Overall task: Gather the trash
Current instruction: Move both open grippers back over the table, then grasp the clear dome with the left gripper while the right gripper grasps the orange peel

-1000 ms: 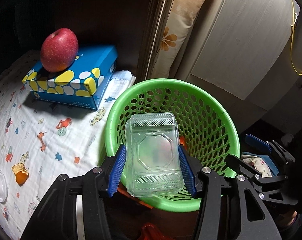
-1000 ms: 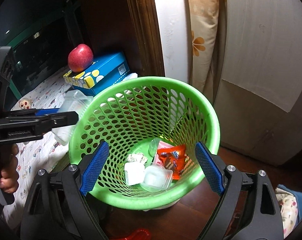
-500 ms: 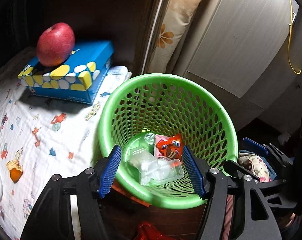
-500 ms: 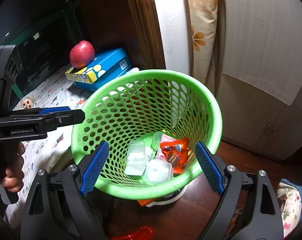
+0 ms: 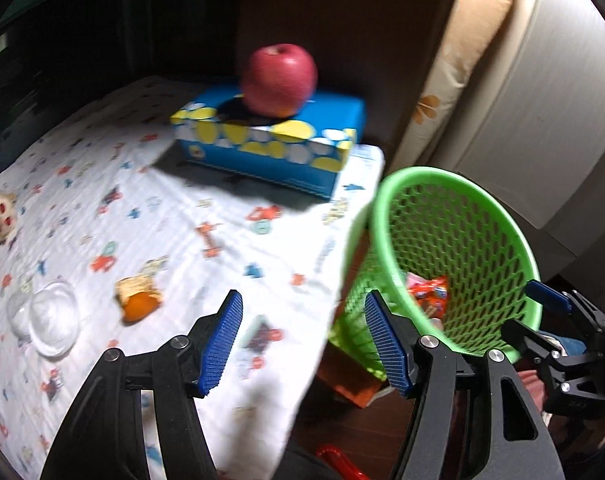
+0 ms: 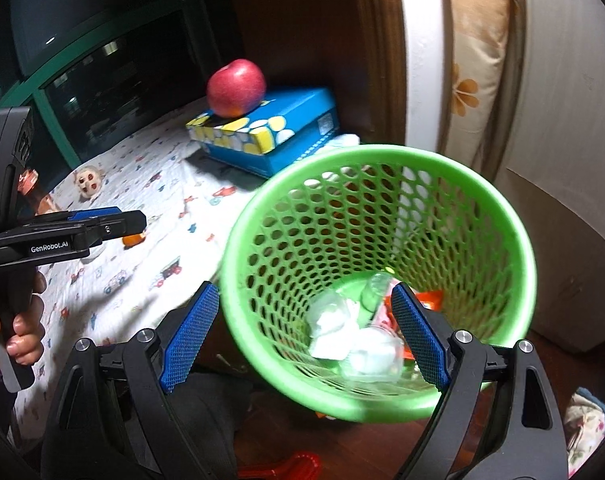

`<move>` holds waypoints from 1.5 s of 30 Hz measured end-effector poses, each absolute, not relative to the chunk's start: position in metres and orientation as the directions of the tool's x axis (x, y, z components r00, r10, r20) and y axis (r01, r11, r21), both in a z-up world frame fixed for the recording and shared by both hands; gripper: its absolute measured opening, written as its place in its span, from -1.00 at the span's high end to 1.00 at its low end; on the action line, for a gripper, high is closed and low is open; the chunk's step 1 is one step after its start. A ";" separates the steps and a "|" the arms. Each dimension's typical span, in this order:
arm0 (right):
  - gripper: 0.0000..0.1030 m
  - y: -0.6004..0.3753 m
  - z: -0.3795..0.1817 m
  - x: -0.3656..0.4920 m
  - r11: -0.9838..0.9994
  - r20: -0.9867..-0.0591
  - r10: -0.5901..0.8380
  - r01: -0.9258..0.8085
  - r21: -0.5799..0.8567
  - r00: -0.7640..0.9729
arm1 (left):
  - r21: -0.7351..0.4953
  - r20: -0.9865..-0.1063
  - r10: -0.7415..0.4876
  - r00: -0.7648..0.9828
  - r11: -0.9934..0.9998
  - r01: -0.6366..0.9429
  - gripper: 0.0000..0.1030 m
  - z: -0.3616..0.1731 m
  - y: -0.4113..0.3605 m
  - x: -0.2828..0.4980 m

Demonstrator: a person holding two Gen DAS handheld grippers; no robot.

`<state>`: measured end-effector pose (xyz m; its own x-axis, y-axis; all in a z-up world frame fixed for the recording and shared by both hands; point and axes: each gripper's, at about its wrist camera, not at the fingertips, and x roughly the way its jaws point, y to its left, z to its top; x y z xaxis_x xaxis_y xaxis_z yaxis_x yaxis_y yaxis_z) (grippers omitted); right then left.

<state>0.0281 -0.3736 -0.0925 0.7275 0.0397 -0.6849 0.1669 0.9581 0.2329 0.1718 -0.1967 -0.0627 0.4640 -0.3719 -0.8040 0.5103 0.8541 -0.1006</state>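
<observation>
A green perforated basket (image 6: 514, 240) stands beside the table and holds clear plastic containers (image 6: 368, 354) and a red wrapper (image 5: 428, 292). The basket also shows in the left wrist view (image 5: 518, 240). My left gripper (image 5: 304, 342) is open and empty over the table's edge, left of the basket. My right gripper (image 6: 302, 336) is open and empty, its jaws on either side of the basket's near rim. On the patterned tablecloth (image 5: 142, 200) lie an orange food scrap (image 5: 138, 300) and a clear plastic lid (image 5: 52, 322).
A red apple (image 5: 278, 80) sits on a blue tissue box (image 5: 270, 140) at the table's back. A small doll face (image 5: 0, 214) lies at the far left. A white cabinet (image 6: 562, 120) stands behind the basket. A red object (image 6: 286, 468) lies on the floor.
The clear container that my left gripper held now lies in the basket. My left gripper has opened and swung left over the table. The right gripper shifted slightly.
</observation>
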 end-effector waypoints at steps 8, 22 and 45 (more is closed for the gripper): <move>-0.69 -0.328 -0.088 0.061 0.971 -0.685 0.113 0.065 0.228 0.720 | -0.030 -0.804 -0.218 0.554 0.944 0.327 -0.19 -0.073 -0.107 0.199; -0.69 -0.265 -0.091 0.106 0.973 -0.702 0.199 -0.049 0.227 0.684 | 0.034 -0.824 -0.043 0.566 0.992 0.124 -0.12 -0.107 0.000 0.263; -0.69 -0.223 -0.105 0.160 0.964 -0.733 0.259 -0.125 0.233 0.629 | 0.010 -0.844 -0.062 0.532 0.991 0.132 -0.03 -0.138 0.013 0.289</move>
<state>0.1602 -0.2231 -0.1047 0.6291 0.2586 -0.7330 -0.1246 0.9644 0.2334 0.2888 0.0125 -0.1383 0.5322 -0.0622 -0.8443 0.1324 0.9911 0.0105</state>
